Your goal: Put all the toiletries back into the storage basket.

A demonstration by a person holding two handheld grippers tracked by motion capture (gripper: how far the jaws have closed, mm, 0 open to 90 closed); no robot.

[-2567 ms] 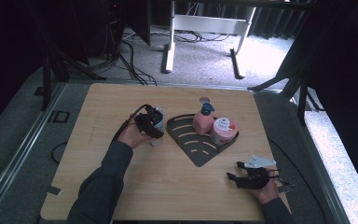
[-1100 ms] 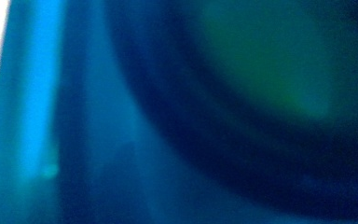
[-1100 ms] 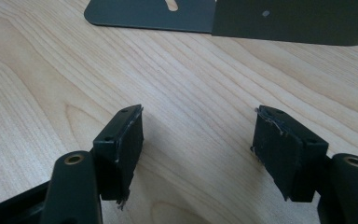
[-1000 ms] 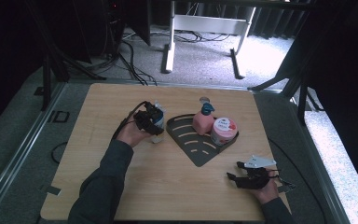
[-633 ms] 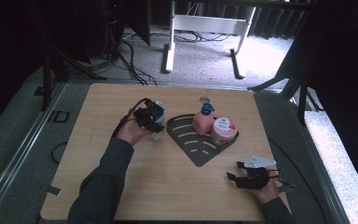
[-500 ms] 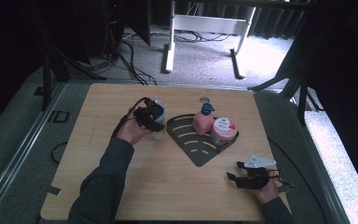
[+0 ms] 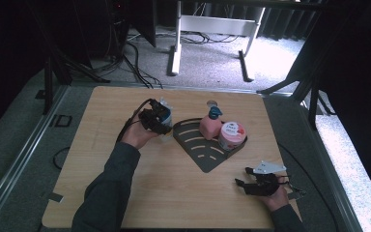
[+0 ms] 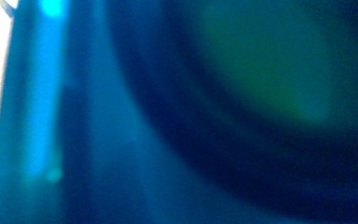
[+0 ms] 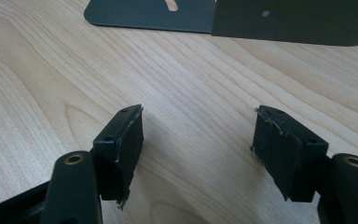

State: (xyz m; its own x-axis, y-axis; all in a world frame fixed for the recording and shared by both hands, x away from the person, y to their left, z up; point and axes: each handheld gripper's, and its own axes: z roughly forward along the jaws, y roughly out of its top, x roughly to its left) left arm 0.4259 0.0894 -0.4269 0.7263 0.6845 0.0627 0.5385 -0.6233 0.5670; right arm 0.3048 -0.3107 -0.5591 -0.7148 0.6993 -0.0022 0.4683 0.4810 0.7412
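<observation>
No readable text from my end. The pink-lidded jar (image 7: 232,135) has a white label with print, too small to make out. The bottle (image 7: 164,112) at my left gripper (image 7: 155,121) shows a pale body and a bluish top, no legible label.

Left gripper: it sits against the bottle on the wooden table (image 7: 96,145), just left of the dark wedge-shaped rack (image 7: 204,153). In the high view the gripper body covers most of the bottle, so I can't see the jaw gap. The left gripper view is a blue-green blur, something pressed right up to the lens. I can't tell whether it's clamped or loose.

Right gripper (image 9: 198,140): jaws spread wide, nothing between them, just bare wood grain. In the high view it rests low on the table near the front right corner (image 7: 261,184), well apart from the rack. The right gripper view shows the rack's dark edge (image 9: 289,23) ahead of the jaws.

On the rack: a pink pump bottle (image 7: 209,124) with a blue top stands beside the jar, touching or nearly so.

Versus 2.6 s ago: the left hand and gripper have moved slightly up-table and toward the rack's left corner, bottle along with them. The right gripper hasn't moved. Rack contents unchanged.
</observation>
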